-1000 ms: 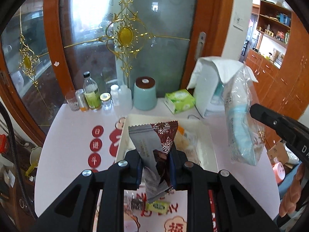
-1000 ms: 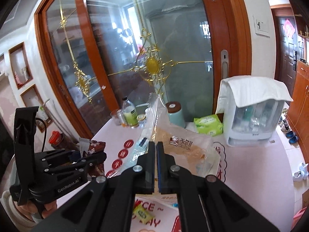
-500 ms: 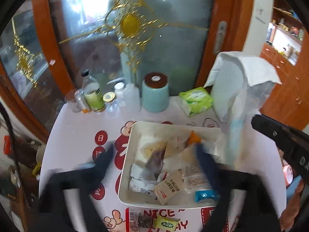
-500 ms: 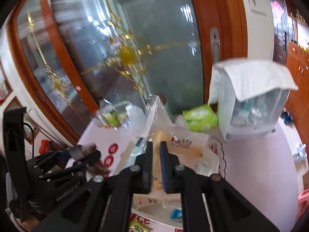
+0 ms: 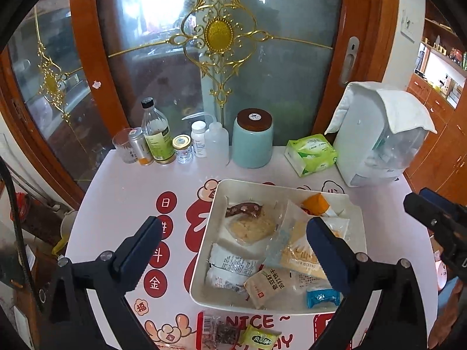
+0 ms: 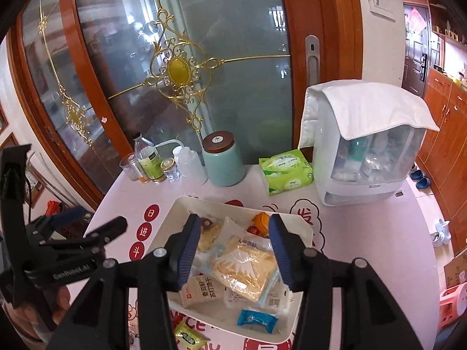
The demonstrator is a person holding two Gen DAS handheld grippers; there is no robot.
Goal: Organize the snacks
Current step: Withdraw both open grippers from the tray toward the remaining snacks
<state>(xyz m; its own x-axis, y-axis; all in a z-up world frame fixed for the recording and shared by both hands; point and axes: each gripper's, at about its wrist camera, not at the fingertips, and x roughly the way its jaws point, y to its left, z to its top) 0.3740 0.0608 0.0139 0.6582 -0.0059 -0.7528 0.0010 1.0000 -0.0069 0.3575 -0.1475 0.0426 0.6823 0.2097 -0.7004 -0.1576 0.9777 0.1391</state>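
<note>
Since a second ago, both snack packets have left the grippers and now lie in the white tray [image 5: 217,204]. The brown snowflake-printed packet [image 5: 243,209] that the left gripper held rests near the tray's far left corner, on a clear-wrapped biscuit [image 5: 253,227]. The large clear pastry bag [image 6: 243,265] that the right gripper held lies across the middle of the tray, on top of other wrapped snacks, among them a small blue packet [image 6: 256,318] near the front edge.

The left gripper [image 5: 235,252] hangs over the tray's left side with its jaws spread wide and nothing between them. The right gripper [image 6: 235,246] hovers above the pastry bag; its jaws are opening, partly apart, and the pads do not touch the bag.

The tray sits on a round white table [image 5: 122,192] printed with red characters. In front of the tray, on the table, lie a yellow-green candy [image 5: 261,339] and a dark packet [image 5: 217,332]. Behind the tray stand a teal jar with a brown lid [image 5: 252,140], a green tissue pack [image 5: 312,154], several small bottles [image 5: 157,137], and a white appliance draped with a cloth [image 5: 379,134].
</note>
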